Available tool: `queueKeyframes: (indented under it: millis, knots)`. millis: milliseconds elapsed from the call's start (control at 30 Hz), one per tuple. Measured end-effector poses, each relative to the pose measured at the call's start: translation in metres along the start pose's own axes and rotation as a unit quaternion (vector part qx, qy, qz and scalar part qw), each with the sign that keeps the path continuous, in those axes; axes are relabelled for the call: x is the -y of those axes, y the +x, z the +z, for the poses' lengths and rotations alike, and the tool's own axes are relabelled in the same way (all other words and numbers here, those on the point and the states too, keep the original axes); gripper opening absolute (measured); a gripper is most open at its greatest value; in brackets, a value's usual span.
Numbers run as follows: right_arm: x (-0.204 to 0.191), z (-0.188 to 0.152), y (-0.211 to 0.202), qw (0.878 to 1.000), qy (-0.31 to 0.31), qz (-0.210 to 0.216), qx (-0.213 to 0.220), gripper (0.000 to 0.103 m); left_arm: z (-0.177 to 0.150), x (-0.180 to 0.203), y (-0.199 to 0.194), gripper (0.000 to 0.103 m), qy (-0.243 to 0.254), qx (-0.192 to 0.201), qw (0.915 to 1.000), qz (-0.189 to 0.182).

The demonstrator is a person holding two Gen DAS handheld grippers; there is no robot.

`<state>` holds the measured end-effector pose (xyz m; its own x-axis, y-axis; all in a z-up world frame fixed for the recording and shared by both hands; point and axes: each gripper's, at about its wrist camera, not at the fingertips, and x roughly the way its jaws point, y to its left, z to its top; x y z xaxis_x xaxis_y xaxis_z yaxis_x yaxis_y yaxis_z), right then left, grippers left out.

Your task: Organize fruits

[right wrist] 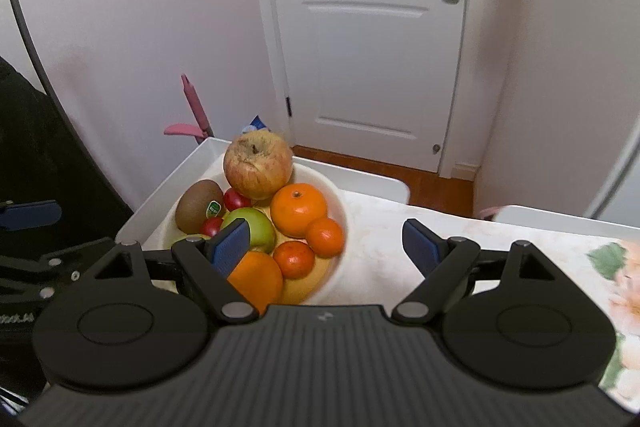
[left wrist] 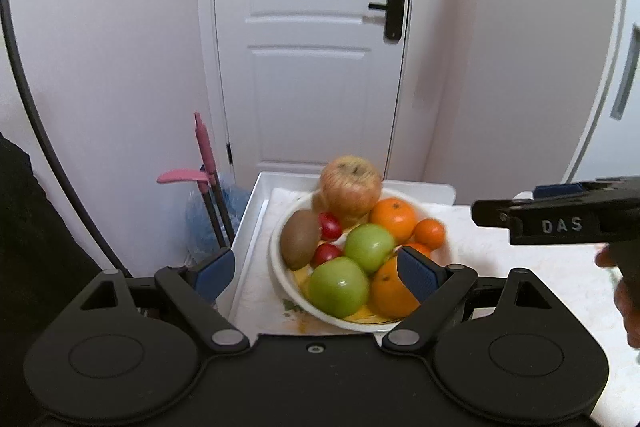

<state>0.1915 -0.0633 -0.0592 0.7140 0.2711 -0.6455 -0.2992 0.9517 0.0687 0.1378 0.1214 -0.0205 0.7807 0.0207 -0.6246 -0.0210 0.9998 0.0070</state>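
Fruit bowl [left wrist: 280, 267] sat on tray, piled full: apple at far rim, kiwi left, oranges right. Left gripper [left wrist: 316, 273] gaped empty, bowl dead ahead, nearer. Right gripper [right wrist: 328, 247] also spread wide, nothing held, bowl ahead and off left

Bare tablecloth [right wrist: 380, 227] right of heaped bowl [right wrist: 336, 203]

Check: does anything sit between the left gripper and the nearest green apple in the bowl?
Nothing visible does. The left gripper is open, and the green apple lies on top of the pile in the bowl, uncovered.
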Motion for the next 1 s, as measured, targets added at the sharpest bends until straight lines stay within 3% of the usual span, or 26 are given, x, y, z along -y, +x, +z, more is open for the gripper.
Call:
queueKeyframes:
  millis: [267,500,600,667,1000]
  knots:
    - [0.010,-0.003,-0.101,0.999,0.021,-0.031,0.032,0.098,0.011,0.034,-0.066,0.091,0.012,0.035,0.9993,0.003]
    - [0.026,-0.024,-0.177,0.995,0.040,-0.076,0.047,0.101,0.013,0.058,-0.114,0.091,0.020,0.071,0.9973,-0.003]
    - [0.032,-0.038,-0.196,0.994,0.049,-0.092,0.042,0.101,0.009,0.068,-0.127,0.094,0.025,0.078,0.9966,-0.009]
    - [0.034,-0.046,-0.205,0.993,0.050,-0.100,0.038,0.102,0.005,0.075,-0.134,0.102,0.030,0.080,0.9963,-0.012]
    - [0.042,-0.076,-0.230,0.987,0.063,-0.141,0.037,0.103,-0.022,0.100,-0.148,0.103,0.034,0.070,0.9968,-0.022]
